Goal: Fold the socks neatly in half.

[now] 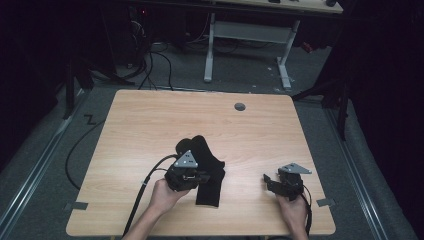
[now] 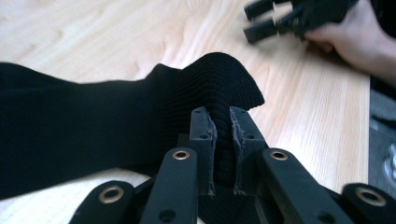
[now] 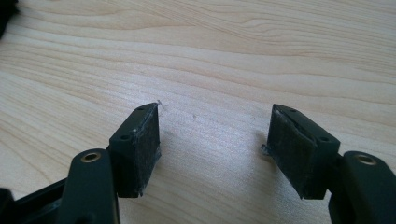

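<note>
The table (image 1: 150, 120) is a light wooden one, and most of its top is bare. The far half is free, with only a small grey round cap (image 1: 240, 106) near the far edge. To the left of the work there is also wide free wood until the left edge. All the activity is in the near half, not far from the near edge where the person's hands come in.

The black sock (image 1: 207, 167) lies a little left of the middle of the table. It is a dark, bent piece of cloth, with one end pointing to the far side and the other end toward the near edge.

The left claw (image 1: 192, 176) is on the sock. In the left gripper view the two jaws are pressed almost together, and a fold of the ribbed sock (image 2: 205, 88) is pinched between them and stands up above the jaw tips.

The right claw (image 1: 268, 180) is well apart from the sock, near the right near corner. In the right gripper view its jaws stand wide apart above bare wood (image 3: 215, 130) and hold nothing. Between this claw and the sock the table is free.
</note>
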Demonstrator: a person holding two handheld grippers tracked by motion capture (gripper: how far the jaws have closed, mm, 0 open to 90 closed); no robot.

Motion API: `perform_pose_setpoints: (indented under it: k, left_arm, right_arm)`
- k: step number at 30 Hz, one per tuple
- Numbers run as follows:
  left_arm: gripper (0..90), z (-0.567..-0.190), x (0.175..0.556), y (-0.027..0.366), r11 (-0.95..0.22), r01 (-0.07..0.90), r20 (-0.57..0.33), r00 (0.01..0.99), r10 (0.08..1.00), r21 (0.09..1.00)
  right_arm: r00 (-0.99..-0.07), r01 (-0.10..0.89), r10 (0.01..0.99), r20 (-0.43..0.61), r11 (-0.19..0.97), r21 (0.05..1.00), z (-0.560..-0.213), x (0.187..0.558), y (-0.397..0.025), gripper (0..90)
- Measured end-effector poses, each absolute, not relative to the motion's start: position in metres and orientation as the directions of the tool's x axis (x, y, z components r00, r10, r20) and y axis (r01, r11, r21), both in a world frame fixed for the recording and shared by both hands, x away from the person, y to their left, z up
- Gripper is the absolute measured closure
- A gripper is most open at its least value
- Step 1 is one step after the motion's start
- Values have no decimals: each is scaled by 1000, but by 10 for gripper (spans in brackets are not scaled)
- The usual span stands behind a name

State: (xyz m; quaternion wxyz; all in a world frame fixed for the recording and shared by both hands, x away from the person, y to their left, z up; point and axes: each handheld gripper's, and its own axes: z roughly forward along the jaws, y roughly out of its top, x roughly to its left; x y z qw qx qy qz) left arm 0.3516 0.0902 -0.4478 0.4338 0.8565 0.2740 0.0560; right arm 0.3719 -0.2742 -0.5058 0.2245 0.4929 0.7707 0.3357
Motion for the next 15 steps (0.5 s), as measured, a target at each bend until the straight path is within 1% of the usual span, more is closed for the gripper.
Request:
perform_pose_setpoints:
  k: [6,15]
  left_arm:
    - [812,-454,349,88,-477,426,-158,849,505,769]
    - [808,-465,342,90,-479,457,-187,840,509,750]
  right_arm:
    - [-413,609,911,-15,289,739,-506,372,-274,343]
    - [-412,610,911,-15,288,739,-506,372,-274,343]
